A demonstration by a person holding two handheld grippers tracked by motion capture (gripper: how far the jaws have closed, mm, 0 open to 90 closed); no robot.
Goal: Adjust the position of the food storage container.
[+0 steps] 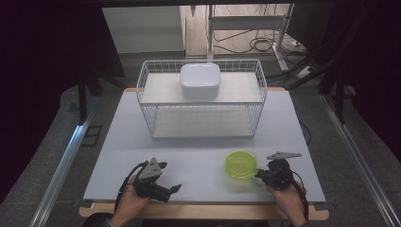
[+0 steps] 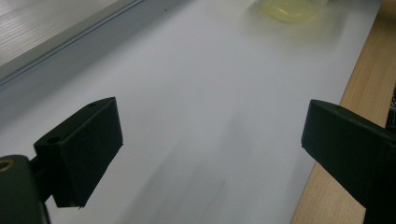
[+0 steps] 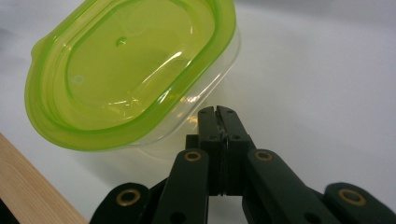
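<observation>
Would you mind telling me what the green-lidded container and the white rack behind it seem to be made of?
The container looks like thin clear plastic: the table shows through its wall. Its lid seems to be glossy translucent green plastic, judging by the bright highlights and moulded ridges. The rack looks like white-coated metal wire, a thin grid of rods, though the coating is a guess.
</observation>
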